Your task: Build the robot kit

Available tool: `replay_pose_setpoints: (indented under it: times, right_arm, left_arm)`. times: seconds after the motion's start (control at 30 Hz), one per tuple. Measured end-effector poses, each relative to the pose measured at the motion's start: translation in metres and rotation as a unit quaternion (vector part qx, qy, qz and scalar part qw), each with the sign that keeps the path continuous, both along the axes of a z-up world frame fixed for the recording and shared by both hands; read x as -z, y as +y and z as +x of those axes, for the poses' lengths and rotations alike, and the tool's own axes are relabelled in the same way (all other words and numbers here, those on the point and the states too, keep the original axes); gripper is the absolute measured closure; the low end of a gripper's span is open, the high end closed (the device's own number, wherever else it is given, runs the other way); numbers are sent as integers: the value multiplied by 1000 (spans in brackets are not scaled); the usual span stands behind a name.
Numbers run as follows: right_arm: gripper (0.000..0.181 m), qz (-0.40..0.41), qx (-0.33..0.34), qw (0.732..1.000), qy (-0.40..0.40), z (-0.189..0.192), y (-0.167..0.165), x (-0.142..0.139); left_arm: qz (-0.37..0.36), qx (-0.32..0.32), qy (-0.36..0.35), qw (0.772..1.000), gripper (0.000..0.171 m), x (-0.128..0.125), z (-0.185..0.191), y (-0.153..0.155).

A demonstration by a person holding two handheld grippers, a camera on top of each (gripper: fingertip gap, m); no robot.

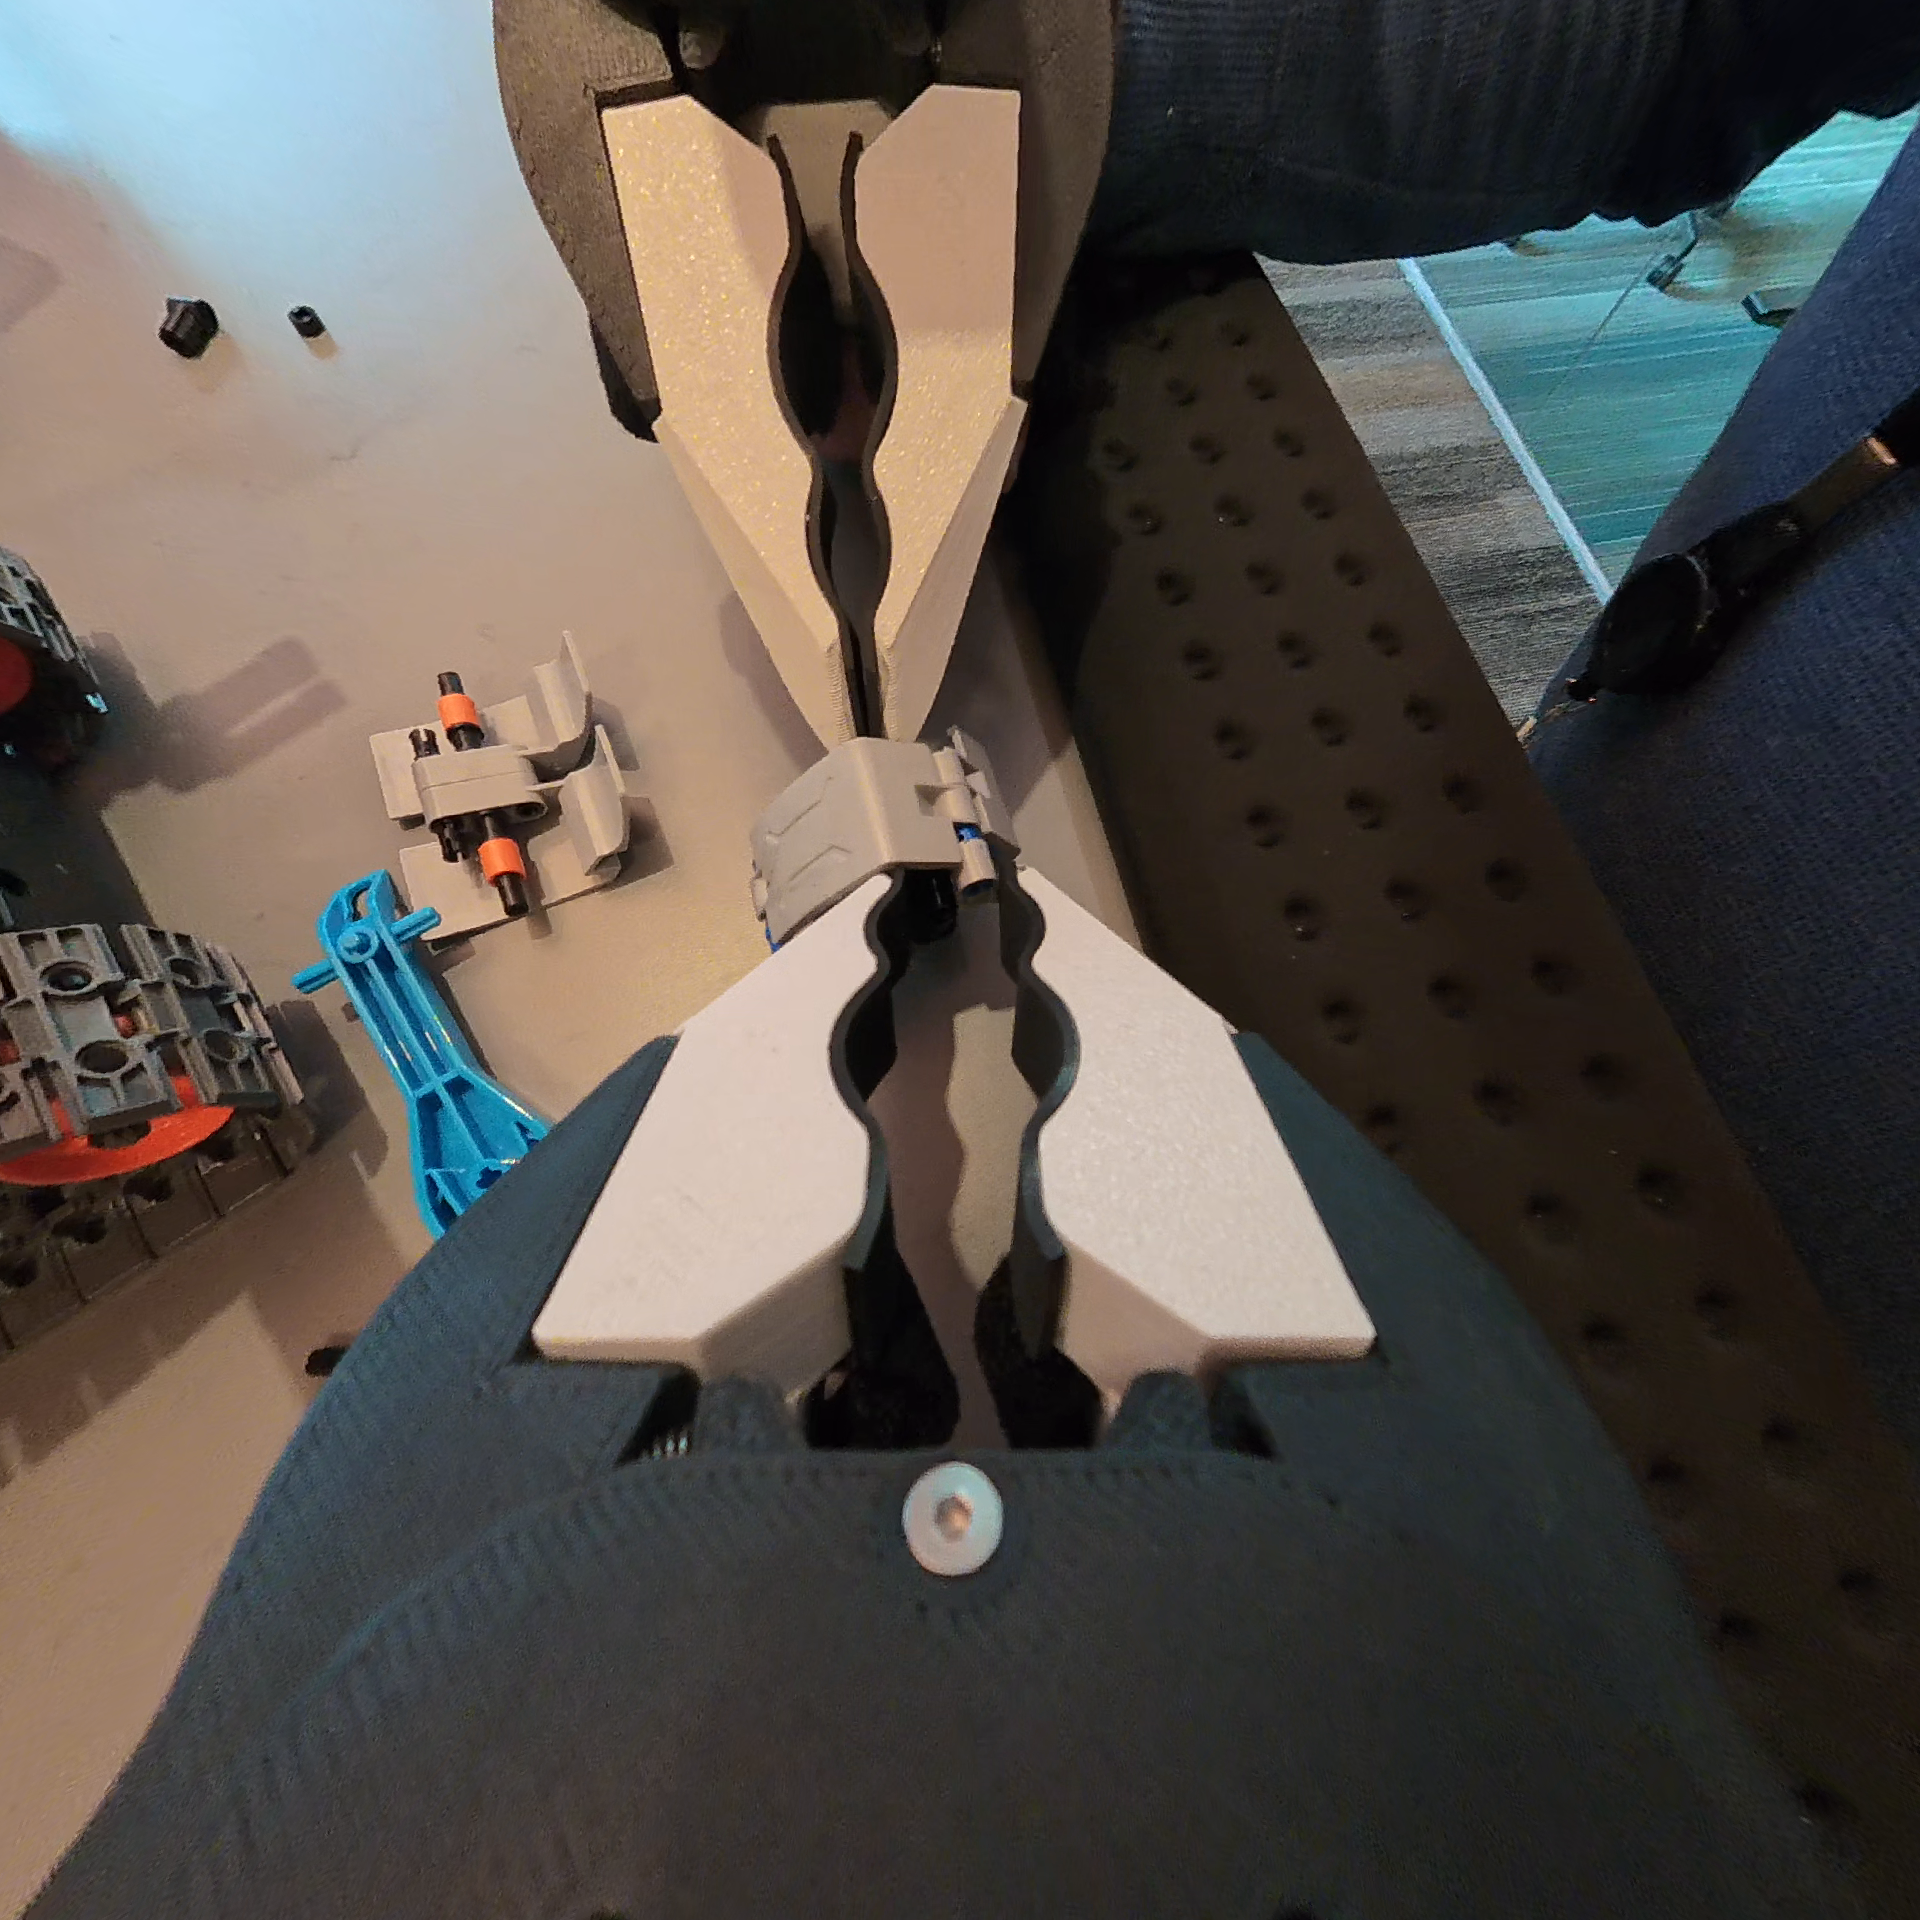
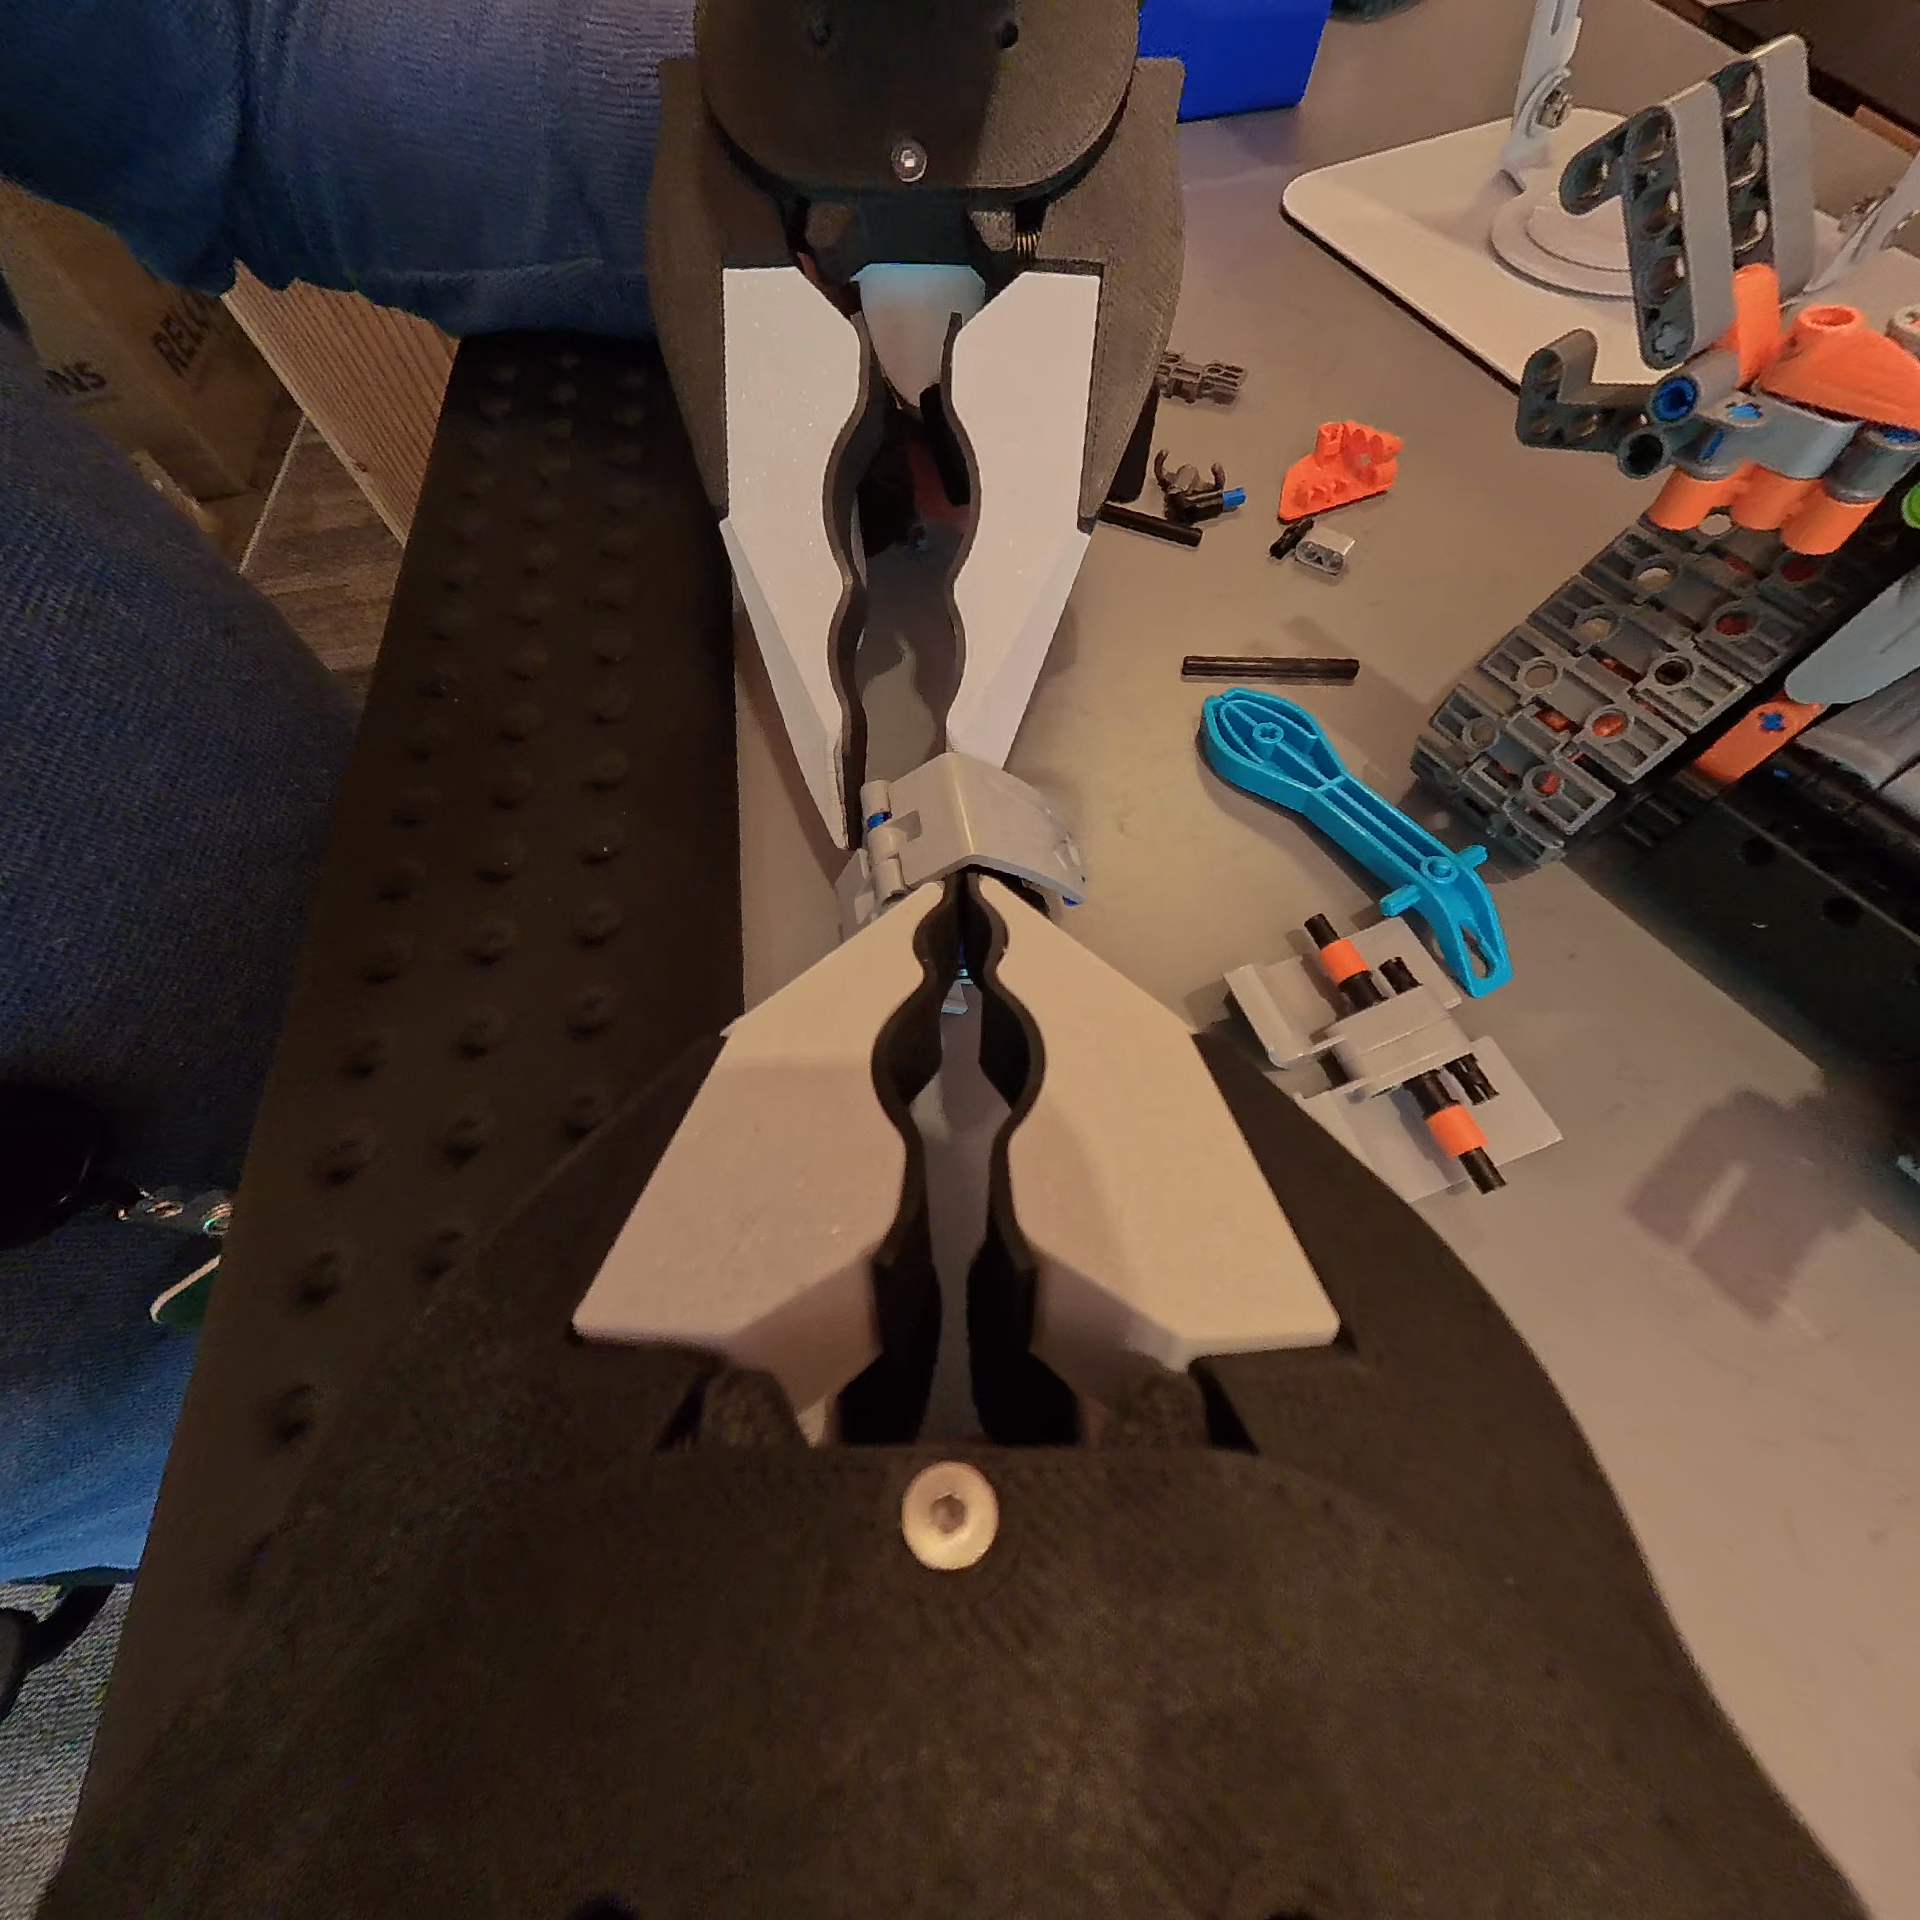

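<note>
Centrally, a small grey panel assembly (image 1: 868, 821) of building-toy parts, with a blue pin on its hinged edge, is hanging above the grey tabletop (image 1: 312, 499) near its front edge, pinched from both ends.

The left gripper (image 1: 940, 894) is clamping its grey fingertips (image 1: 831, 935) on the near end of that piece in the left wrist view; its jaws are standing narrowly apart with the part between them. The right gripper (image 2: 961, 899) is meeting it tip to tip from the opposite side, jaws nearly together, nipping the panel's other edge (image 2: 971, 821).

Just beside the held piece, a second grey panel assembly (image 1: 509, 790) is lying flat on the table, carrying black axles with orange bushings. A blue brick-separator tool (image 1: 416, 1049) is lying next to it, touching or nearly touching one corner.

Farther out, a tracked model (image 2: 1683, 582) in grey, black and orange is standing at the table's far side. Near it are lying a loose orange part (image 2: 1340, 468), a black axle (image 2: 1270, 668) and several small black connectors (image 2: 1190, 483). Two small black bushings (image 1: 187, 324) are sitting well apart from the rest.

A black studded mat (image 1: 1351, 831) is running along the table's near edge, and dark blue sleeves (image 2: 156, 831) are showing beyond it.
</note>
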State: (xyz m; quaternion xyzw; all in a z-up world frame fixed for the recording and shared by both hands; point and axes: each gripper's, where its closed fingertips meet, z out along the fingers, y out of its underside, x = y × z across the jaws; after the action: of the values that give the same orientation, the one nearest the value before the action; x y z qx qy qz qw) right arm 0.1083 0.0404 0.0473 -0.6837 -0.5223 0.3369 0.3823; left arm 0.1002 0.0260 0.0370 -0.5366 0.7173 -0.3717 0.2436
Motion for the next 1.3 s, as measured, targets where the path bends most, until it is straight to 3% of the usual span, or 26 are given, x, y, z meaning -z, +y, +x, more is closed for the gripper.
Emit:
replay_pose_setpoints:
  times: [0.37, 0.8, 1.13, 1.3]
  right_arm:
    - [181, -13, -12, 1000, 2, 3, -10, -2]
    - [181, -26, -18, 999, 4, 1, -10, 0]
    - [181, -4, 0, 1000, -13, 1, -4, 4]
    - [181, 5, 5, 1000, -14, 3, 0, 4]
  left_arm:
    - [-9, -14, -2, 1000, 157, 2, 1, 4]
    - [40, -36, -4, 999, 158, 4, 3, 9]
    - [78, -71, -1, 994, 159, 7, 7, 17]
    - [61, -83, -1, 995, 158, 6, 7, 21]
